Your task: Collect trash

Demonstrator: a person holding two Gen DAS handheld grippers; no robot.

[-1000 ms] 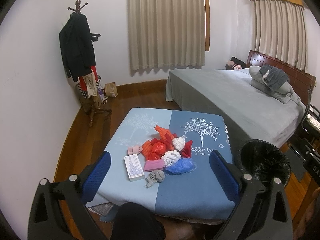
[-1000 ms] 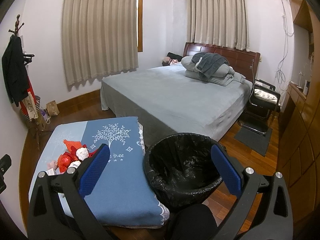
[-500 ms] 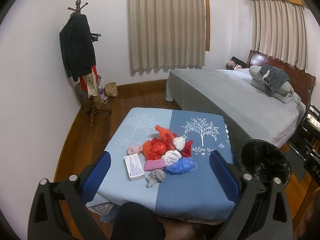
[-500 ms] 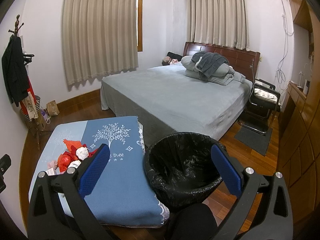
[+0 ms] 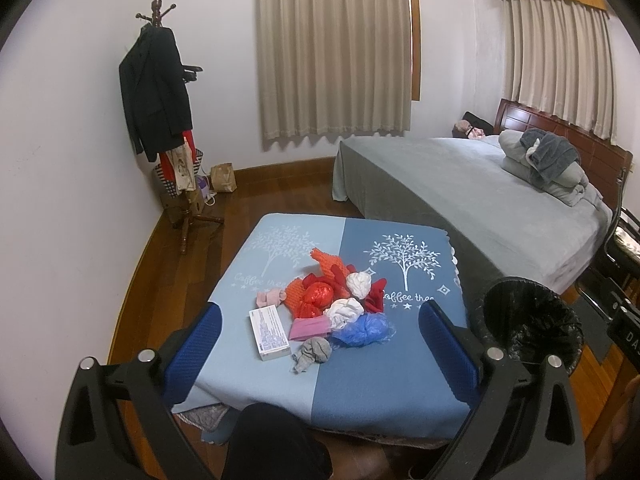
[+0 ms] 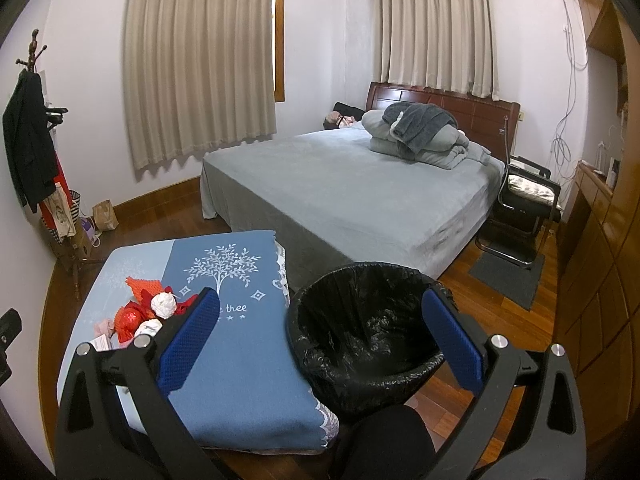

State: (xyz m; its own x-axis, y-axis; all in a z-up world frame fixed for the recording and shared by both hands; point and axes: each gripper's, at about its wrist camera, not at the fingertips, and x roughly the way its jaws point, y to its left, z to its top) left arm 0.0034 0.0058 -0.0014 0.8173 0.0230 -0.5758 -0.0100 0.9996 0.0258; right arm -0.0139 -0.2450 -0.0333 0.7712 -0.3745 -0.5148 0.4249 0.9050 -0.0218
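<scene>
Left and right wrist views at the outset of trash collection. The left hand-held gripper point(image 5: 320, 344) is spread wide with nothing between its blue pads; it frames, at lower centre of its view, a heap of trash point(image 5: 332, 306) lying on the cloth-covered counter point(image 5: 392, 376). The heap comprises a white printed box point(image 5: 269, 333) at its left edge, a pink flat packet point(image 5: 310, 328), a grey crumpled wad point(image 5: 312, 353) nearest the camera, a blue plastic bag point(image 5: 362, 330), a red plastic bag point(image 5: 314, 298), orange mesh netting point(image 5: 328, 266) and two white wads point(image 5: 358, 283). The items touch or overlap one another, so a single piece is best taken from the rim of the heap. The right hand-held gripper point(image 6: 320, 340) is likewise spread and empty; it looks down into the bin lined with a black bag point(image 6: 360, 336), which stands on the wooden floor point(image 6: 500, 304) just beside the counter's right edge, in the lower centre of that view. The bin's placement beside the counter presumably keeps each transfer short. No item appears inside the liner, which suggests that collection has not yet begun. The bed point(image 6: 340, 200) occupies the middle of the right view and a coat stand point(image 5: 160, 128) the upper left of the left view; neither bears on the task.
</scene>
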